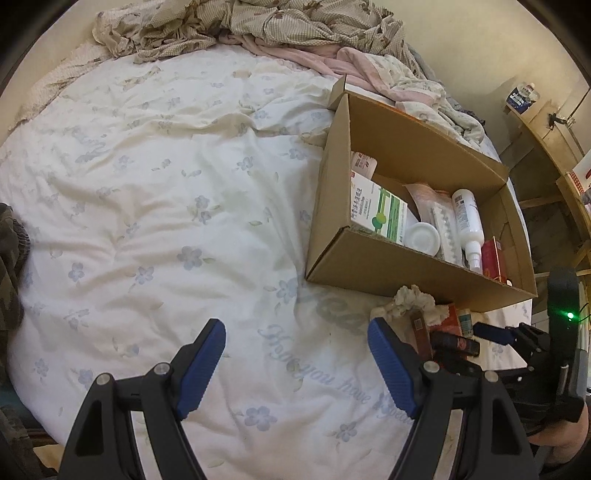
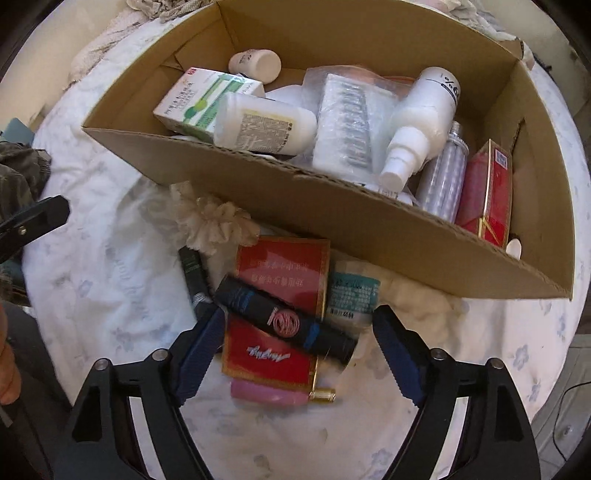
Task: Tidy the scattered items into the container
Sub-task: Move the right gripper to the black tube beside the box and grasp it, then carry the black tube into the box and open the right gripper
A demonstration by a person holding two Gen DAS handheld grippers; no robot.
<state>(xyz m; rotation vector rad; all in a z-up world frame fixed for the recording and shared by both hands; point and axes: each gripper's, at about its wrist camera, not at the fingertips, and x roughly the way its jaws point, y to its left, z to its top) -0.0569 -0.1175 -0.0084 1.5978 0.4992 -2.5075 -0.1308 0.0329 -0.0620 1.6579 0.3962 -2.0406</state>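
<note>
A cardboard box (image 2: 332,206) sits on the bed and holds bottles, a green-and-white carton (image 2: 199,99) and a red pack; it also shows in the left wrist view (image 1: 406,273). In front of it lie a red box (image 2: 280,295), a black tube (image 2: 284,321) across it, a pink bottle (image 2: 269,393), a teal-labelled bottle (image 2: 352,291), a dark slim tube (image 2: 194,273) and a cream scrunchie (image 2: 214,221). My right gripper (image 2: 299,343) is open, its fingers either side of the red box and black tube. My left gripper (image 1: 295,365) is open and empty over the bare quilt.
The white flowered quilt (image 1: 147,221) covers the bed. Crumpled bedding (image 1: 258,26) is heaped at the far side. A wooden shelf (image 1: 554,147) stands to the right of the bed. Camouflage cloth (image 1: 11,258) lies at the left edge.
</note>
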